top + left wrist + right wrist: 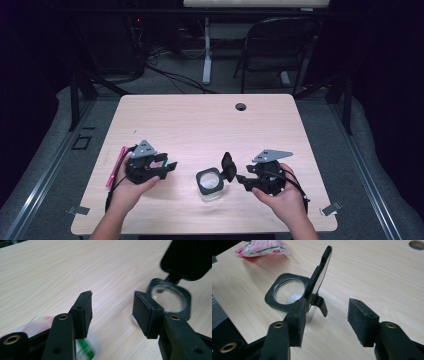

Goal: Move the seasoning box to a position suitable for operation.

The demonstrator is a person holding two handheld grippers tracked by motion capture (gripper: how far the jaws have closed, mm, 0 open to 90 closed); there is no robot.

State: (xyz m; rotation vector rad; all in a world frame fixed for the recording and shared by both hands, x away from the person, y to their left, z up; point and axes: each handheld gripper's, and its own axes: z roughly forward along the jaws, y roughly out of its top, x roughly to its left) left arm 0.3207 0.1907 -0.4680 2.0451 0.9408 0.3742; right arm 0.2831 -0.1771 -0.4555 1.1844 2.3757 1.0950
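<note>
Right gripper (243, 179): in my right hand at the near edge of the table (200, 120); its jaws stand apart with nothing between them.
Left gripper (167, 167): in my left hand, also near the front edge; jaws apart and empty, pointing toward the jar.
Jar (210, 184): a small clear glass jar with a square black collar, standing upright between my two grippers, just beside the right one's jaw tips.
Lid (228, 166): hinged to the collar and flipped up almost vertical on the side facing my right gripper; in the right gripper view its edge (319, 277) rises just past my left-hand jaw.
Nearer hand: the right, I judge; the lid's flat face runs along my line of reach, so a grip would close across its thickness.
Inside the jar: something white at the bottom (293, 298); I cannot tell what.
Packet (262, 247): pink and white, lying flat beyond the jar, by my left gripper.
</note>
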